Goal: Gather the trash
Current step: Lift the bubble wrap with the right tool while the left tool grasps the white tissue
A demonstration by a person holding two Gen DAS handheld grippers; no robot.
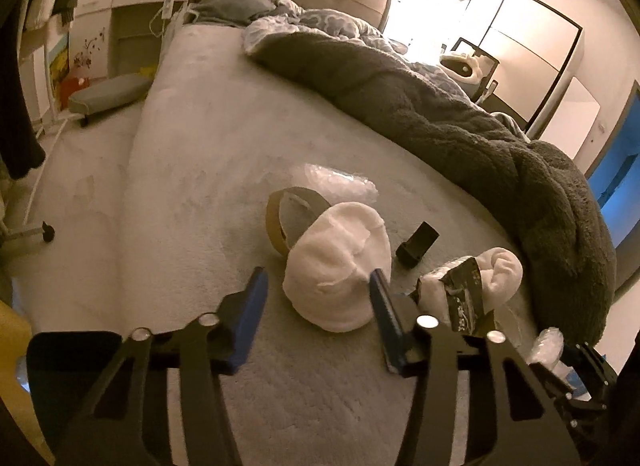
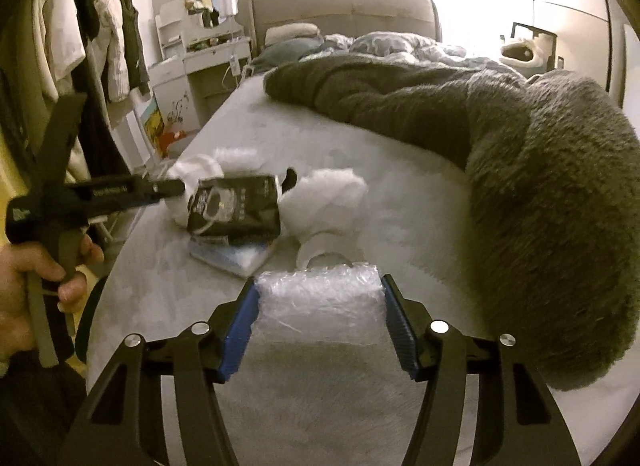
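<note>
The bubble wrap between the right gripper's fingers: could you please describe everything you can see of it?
The bubble wrap is a clear, crinkled plastic wad with a bumpy, glossy surface. It sits squeezed between the right gripper's blue pads, which press its two sides, so it spans the whole gap. It is at the near part of the pale bed cover; whether it rests on it or is lifted, I cannot tell.

Left gripper (image 2: 176, 187) motion-blurred, flat packet (image 2: 236, 256) half hidden under black wrapper (image 2: 236, 205)

Right claw (image 2: 320, 298) grips bubble wrap (image 2: 320, 306) on bed (image 2: 400, 205).
</note>
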